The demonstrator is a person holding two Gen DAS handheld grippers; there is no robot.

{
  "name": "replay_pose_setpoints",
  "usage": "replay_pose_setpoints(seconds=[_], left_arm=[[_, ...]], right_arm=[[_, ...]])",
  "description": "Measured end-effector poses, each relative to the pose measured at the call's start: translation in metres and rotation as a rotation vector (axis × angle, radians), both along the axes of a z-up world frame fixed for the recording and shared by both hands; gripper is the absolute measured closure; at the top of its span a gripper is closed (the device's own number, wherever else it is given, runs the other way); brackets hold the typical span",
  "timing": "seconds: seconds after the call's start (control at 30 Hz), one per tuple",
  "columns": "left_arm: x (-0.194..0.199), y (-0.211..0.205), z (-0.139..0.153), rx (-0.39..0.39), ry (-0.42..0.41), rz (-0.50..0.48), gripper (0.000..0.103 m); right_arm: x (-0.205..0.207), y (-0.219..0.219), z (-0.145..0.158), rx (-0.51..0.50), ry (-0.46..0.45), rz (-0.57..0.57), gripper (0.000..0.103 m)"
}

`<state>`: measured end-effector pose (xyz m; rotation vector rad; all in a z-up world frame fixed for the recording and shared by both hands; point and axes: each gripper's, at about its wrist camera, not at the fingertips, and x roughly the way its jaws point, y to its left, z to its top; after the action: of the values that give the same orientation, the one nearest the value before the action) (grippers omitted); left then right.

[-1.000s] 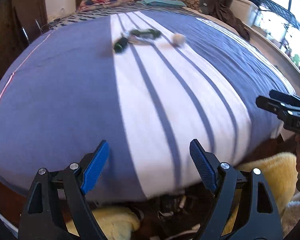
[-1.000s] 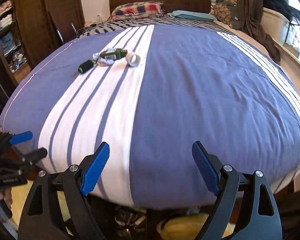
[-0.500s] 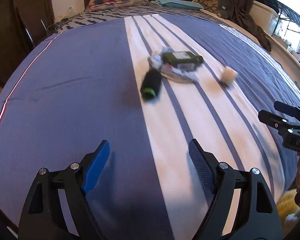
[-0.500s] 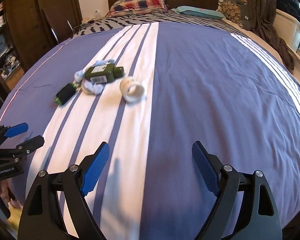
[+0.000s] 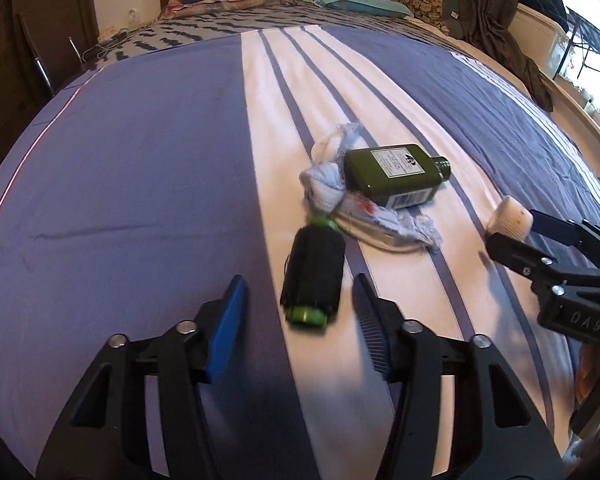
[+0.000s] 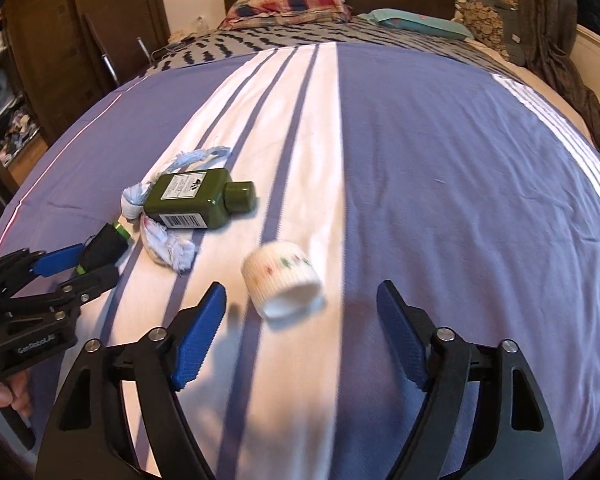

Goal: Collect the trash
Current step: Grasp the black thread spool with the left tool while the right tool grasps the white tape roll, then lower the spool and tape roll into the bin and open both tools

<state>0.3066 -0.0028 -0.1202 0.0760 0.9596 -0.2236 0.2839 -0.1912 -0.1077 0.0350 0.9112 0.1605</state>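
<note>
L gripper (image 5: pixel 300 320) fingers released around black spool (image 5: pixel 314 276); R gripper (image 6: pixel 302 320) released near, maybe straddling, white cup (image 6: pixel 282 282).

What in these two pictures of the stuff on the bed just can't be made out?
- Green bottle: label print too small to read in either view.
- Black spool: blurred in the left view; in the right view the left gripper covers much of it.
- Crumpled cloth: partly under the bottle.
- White cup: motion-blurred in the right view; in the left view the right gripper hides part of it.
</note>
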Motion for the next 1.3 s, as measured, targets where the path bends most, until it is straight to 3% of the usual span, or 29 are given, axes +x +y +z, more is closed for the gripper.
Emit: replay_pose_setpoints(seconds=[0.07, 0.13, 0.17, 0.47, 0.63, 0.93, 1.13, 1.3], left_arm=[[0.006, -0.001, -0.001, -0.001, -0.003, -0.006, 0.063], [0.008, -0.001, 0.001, -0.007, -0.006, -0.015, 0.078], [0.009, -0.001, 0.001, -0.007, -0.008, -0.018, 0.078], [-0.023, -0.009, 0.011, -0.012, -0.028, -0.051, 0.079], [-0.07, -0.019, 0.024, -0.025, -0.046, -0.088, 0.079], [-0.168, -0.032, 0.037, -0.049, -0.077, -0.137, 0.079], [-0.232, -0.041, 0.033, -0.059, -0.084, -0.164, 0.079], [-0.283, -0.044, 0.014, -0.057, -0.078, -0.177, 0.079]], right_arm=[[0.006, 0.003, -0.002, -0.005, 0.004, 0.005, 0.042], [0.008, 0.003, -0.001, 0.0, -0.003, 0.009, 0.056], [0.008, 0.003, 0.0, 0.008, -0.005, 0.013, 0.065], [-0.031, -0.005, 0.012, -0.014, -0.038, 0.011, 0.066], [-0.073, -0.005, 0.027, -0.053, -0.064, 0.019, 0.066], [-0.184, -0.011, 0.046, -0.105, -0.132, 0.005, 0.066], [-0.25, -0.019, 0.034, -0.073, -0.116, -0.003, 0.066], [-0.294, -0.027, 0.006, -0.018, -0.065, -0.013, 0.066]])
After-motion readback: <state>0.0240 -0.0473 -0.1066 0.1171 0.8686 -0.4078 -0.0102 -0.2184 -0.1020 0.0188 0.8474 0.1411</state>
